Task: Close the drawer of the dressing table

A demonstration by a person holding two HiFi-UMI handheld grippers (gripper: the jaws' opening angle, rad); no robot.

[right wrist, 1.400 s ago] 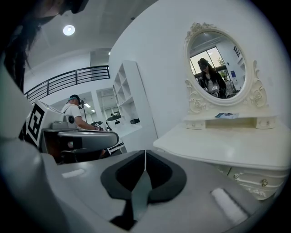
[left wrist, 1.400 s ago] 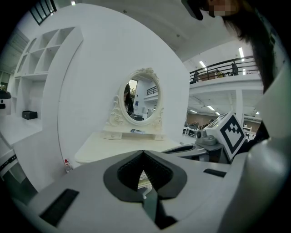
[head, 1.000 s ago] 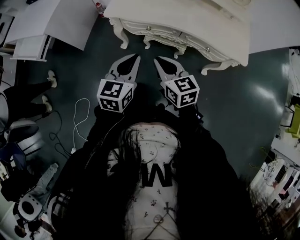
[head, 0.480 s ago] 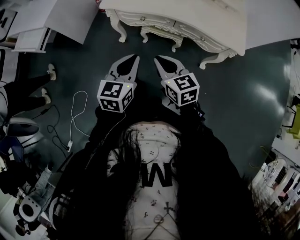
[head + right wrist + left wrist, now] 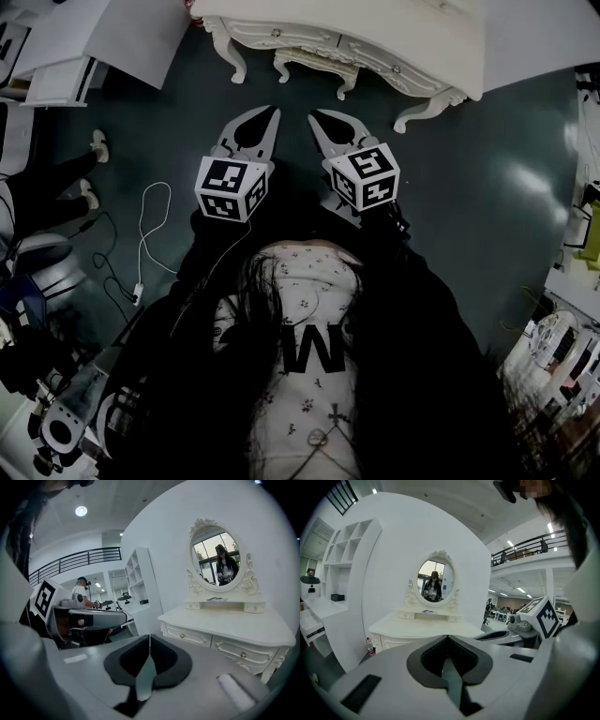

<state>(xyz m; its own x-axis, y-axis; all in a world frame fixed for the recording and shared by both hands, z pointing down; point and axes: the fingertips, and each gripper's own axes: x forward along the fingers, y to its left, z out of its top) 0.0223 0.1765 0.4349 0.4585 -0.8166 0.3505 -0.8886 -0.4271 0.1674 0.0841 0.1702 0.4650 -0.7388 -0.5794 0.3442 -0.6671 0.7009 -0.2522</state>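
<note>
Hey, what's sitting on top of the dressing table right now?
An oval mirror stands at the back of the dressing table, on a low shelf. Something small and flat lies on that shelf; I cannot tell what. Inside the shut drawers is hidden.

In the head view the picture's upper edge cuts the dressing table (image 5: 412,37) off across its top, and the drawer fronts (image 5: 309,40) are a strip too thin to tell flush from ajar. In the left gripper view the left gripper (image 5: 447,636) hides those fronts save one corner. The right gripper view loses the table's legs behind the right gripper (image 5: 149,635) (the far right leg fades into the dark lens rim). The figure in the mirror (image 5: 435,580) is too small to make out, as is the small bottle (image 5: 370,646) by the table's foot
</note>
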